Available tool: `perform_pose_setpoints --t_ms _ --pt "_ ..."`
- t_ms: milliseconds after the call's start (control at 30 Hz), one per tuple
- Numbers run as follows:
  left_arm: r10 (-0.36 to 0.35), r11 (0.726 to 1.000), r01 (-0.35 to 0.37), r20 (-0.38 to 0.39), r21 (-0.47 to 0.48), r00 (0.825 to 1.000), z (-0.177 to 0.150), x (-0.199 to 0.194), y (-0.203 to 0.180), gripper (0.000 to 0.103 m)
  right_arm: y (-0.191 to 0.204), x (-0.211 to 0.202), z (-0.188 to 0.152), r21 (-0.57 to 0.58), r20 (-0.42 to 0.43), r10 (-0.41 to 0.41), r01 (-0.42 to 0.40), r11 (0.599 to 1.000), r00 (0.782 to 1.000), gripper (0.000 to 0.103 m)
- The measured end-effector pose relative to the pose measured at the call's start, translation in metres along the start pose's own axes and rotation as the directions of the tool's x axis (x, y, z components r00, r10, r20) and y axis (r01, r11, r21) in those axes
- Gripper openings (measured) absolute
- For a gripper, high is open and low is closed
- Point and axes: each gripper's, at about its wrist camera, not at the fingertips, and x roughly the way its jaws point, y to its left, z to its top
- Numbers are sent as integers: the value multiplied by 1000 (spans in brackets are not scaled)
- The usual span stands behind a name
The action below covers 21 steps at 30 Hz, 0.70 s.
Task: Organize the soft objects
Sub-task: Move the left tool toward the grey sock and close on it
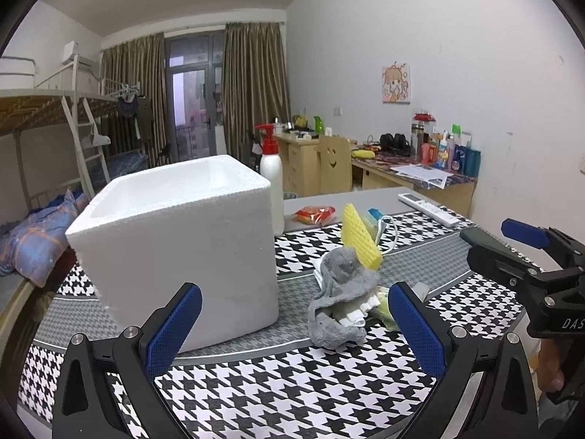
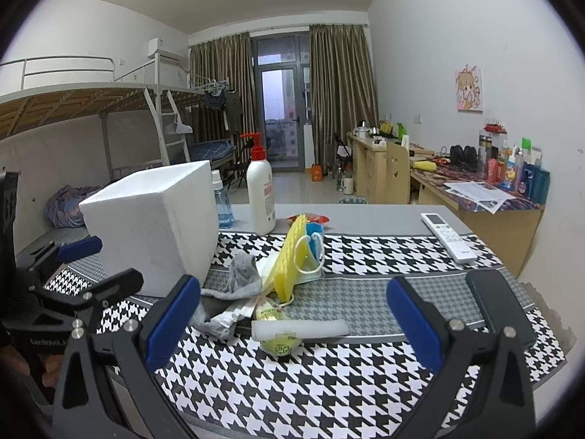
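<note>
Right, both tools are over the houndstooth cloth (image 2: 329, 376) and neither has anything in it. The left gripper (image 1: 294, 323) is spread wide at the bottom of its view, blue pads well apart, and the white foam box (image 1: 175, 252) stands just beyond its left finger, filling the centre-left of the frame. The grey sock (image 1: 338, 292) sits crumpled between the finger lines but farther up the frame, clear of both pads, nearer the right one. A yellow sponge (image 1: 360, 236) stands tilted behind the sock, touching its top. At the right edge of that view the right tool shows side-on, jaws parted. Over to the right wrist view: the right gripper (image 2: 292, 323) is also wide, and the pile lies in the middle of the frame between its fingers. The sock (image 2: 237, 281) is draped by the left pad, close to it, while a white foam strip (image 2: 299, 329) lies crosswise over a green packet (image 2: 279, 344) in the gap. A white pump bottle (image 2: 260, 190) stands behind the box at upper centre, and a remote control (image 2: 448, 236) lies to the upper right.
</note>
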Motion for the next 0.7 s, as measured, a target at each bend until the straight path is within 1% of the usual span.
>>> perform_pose_setpoints --t_ms 200,367,533,700 --pt "-9 1000 9 -11 -2 1000 5 10 -7 102 -9 9 6 -4 -15 -8 8 1000 1000 103" --pt "-8 1000 7 -45 -14 999 3 22 -8 102 -15 20 9 -7 -38 -11 11 1000 999 103" --pt "-5 1000 4 -74 -7 997 3 31 -11 102 -20 29 10 -2 -61 -12 11 1000 998 103" --pt "-17 1000 18 -105 4 994 2 44 -13 102 -25 39 10 3 -87 -15 16 1000 996 103"
